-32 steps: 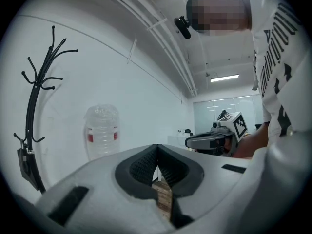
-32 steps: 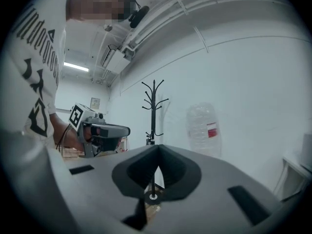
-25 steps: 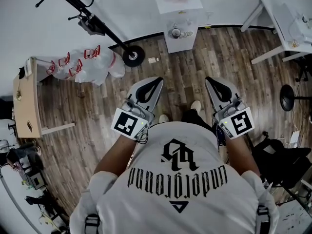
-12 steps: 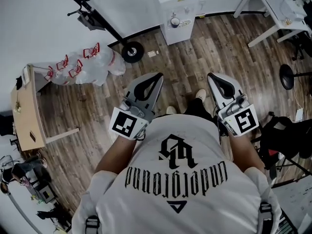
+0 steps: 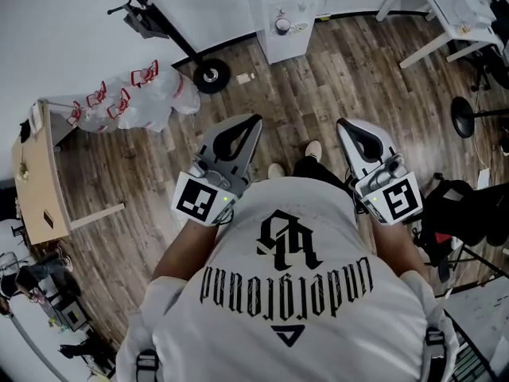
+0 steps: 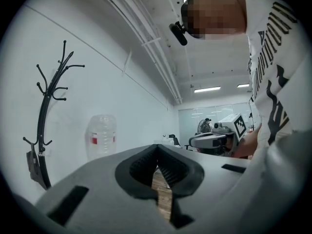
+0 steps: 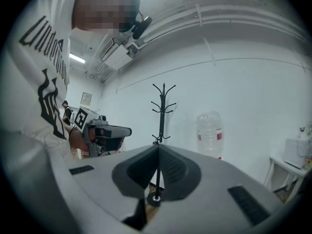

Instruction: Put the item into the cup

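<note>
Smooth grey left tongs [image 5: 254, 121] and right tongs [image 5: 342, 123] both pressed together, empty (ribbed black pads [image 6: 176, 171]), wood-plank floor [image 5: 334, 78].

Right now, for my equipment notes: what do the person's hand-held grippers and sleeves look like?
The left hand-held gripper and right hand-held gripper are light grey, with black ribbed pads and a black-and-white marker cube each. White short-sleeved T-shirt, black print.
</note>
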